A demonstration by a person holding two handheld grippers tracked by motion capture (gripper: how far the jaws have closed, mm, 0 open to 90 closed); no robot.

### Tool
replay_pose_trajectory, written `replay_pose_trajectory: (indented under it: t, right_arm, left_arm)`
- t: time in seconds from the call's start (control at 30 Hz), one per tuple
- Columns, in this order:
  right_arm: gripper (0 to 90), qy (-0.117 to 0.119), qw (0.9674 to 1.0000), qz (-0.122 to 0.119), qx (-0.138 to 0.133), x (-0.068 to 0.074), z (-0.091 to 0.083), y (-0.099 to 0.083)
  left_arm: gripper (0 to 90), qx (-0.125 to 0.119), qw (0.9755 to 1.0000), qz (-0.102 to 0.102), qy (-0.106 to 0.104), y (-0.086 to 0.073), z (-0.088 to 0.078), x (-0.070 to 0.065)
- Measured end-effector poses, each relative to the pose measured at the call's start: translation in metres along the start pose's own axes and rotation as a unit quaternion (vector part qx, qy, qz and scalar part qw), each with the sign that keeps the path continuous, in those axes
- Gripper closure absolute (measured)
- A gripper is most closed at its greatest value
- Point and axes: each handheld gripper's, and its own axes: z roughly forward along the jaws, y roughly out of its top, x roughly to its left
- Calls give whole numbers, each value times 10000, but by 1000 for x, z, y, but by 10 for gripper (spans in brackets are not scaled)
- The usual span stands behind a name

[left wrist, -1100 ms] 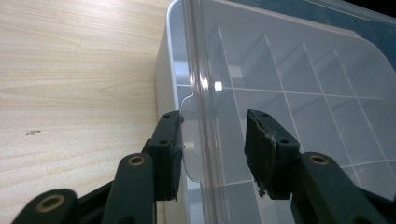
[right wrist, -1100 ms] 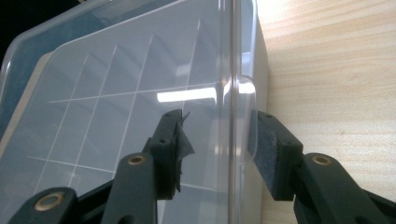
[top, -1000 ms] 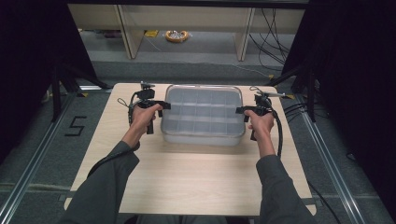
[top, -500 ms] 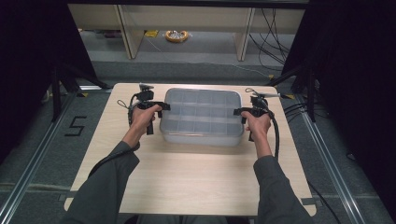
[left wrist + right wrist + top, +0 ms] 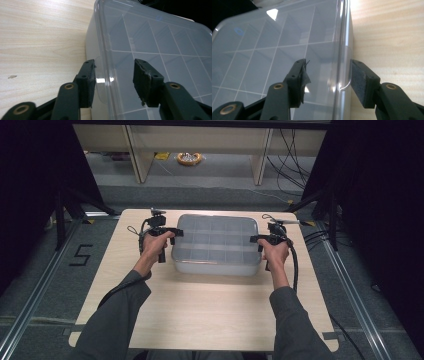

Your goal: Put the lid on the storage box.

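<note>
Releasing seems the step in hand: both tools have just been spreading, the left tool [image 5: 113, 77] and right tool [image 5: 328, 80] each straddling an end rim of the clear compartment box [image 5: 216, 245] without pinching it. That box rests mid-desk [image 5: 200, 310], farther back than a second ago.

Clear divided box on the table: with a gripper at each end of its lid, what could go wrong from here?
1. Both grippers, left and right, have just been opening; their pads straddle the lid rim of the box with gaps, so lifting now would likely slip.
2. The latch tab sits near one right pad; reclosing might snag it.
</note>
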Motion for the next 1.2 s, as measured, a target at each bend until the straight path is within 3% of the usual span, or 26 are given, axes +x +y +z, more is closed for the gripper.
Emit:
replay_pose_trajectory:
  t: [0.03, 0.1, 0.17, 0.23, 0.33, 0.37, 0.43, 0.47, 0.57, 0.67, 0.7, 0.73, 0.83, 0.87, 0.9, 0.93, 0.97, 1.03, 1.07, 1.1, 1.13, 1.2]
  right_arm:
    - [490, 43, 9999, 161, 18, 2, 0, 0]
    - [489, 140, 9998, -131, -65, -3, 2, 1]
    - [489, 17, 9998, -163, -74, -4, 2, 1]
    - [488, 46, 9999, 135, -78, 0, 3, 0]
    - [478, 110, 9998, -144, -122, -2, 2, -1]
    - [472, 101, 9992, -379, -122, -5, 1, -2]
    - [477, 103, 9995, -225, -184, -5, 0, -3]
    - [478, 177, 9997, 69, -166, -3, -1, -4]
    - [483, 66, 9999, 54, -121, -3, -1, -4]
    - [472, 121, 9996, -149, -221, -5, 2, -3]
    - [472, 200, 9997, 40, -141, -2, 1, -3]
    - [472, 81, 9998, -69, -179, -3, 3, -3]
    - [463, 108, 9999, -27, -127, -1, 2, -3]
    - [460, 188, 9997, -117, -117, -2, 2, -4]
    - [460, 110, 9998, -128, -124, -2, 2, -4]
    - [457, 265, 9995, -44, -144, -2, 3, -4]
    - [456, 271, 9995, -92, -120, -3, 3, -3]
    - [456, 129, 9996, -184, -167, -3, 3, -3]
    - [454, 185, 9991, -273, -269, -4, 5, -4]
    - [453, 174, 9992, -239, -261, -3, 5, -3]
    - [452, 90, 9999, -77, -75, 0, 3, -1]
    - [435, 107, 9998, -171, -71, 0, 4, 0]
  left_arm:
    - [502, -15, 10000, 9, 7, 0, 0, 0]
    - [502, 6, 10000, 71, 19, 0, -1, 0]
    - [496, -28, 9999, 99, -12, -1, 0, 0]
    - [478, -41, 10000, 87, -24, -2, 1, 0]
    - [469, -8, 9998, 175, -79, -3, 0, 0]
    - [473, 54, 9997, 201, -92, -4, -1, -1]
    - [460, 8, 9998, 179, -90, -6, 1, -4]
    - [452, -35, 9998, 174, -80, -6, 2, -4]
    - [457, -14, 9999, 159, -40, -5, 3, -3]
    - [456, 5, 9999, 140, -19, -4, 3, -2]
    - [456, -11, 9999, 105, -17, -4, 3, -1]
    - [456, -41, 10000, 67, -22, -5, 4, -1]
    - [461, -51, 10000, -52, -42, -4, 4, 1]
    - [463, -55, 10000, -39, -41, -4, 4, 1]
    - [460, -86, 10000, -7, -22, -5, 4, 1]
    - [457, -114, 9999, 19, 20, -5, 4, 0]
    - [453, -144, 9998, 98, 89, -5, 5, -1]
    - [440, -119, 9998, 96, 84, -4, 5, -3]
    - [438, -122, 9998, 112, 120, -4, 5, -4]
    - [437, -139, 9998, 97, 117, -4, 5, -3]
    - [440, -132, 9998, 68, 120, -3, 5, -3]
    - [443, -177, 9997, 65, 123, -3, 5, -3]
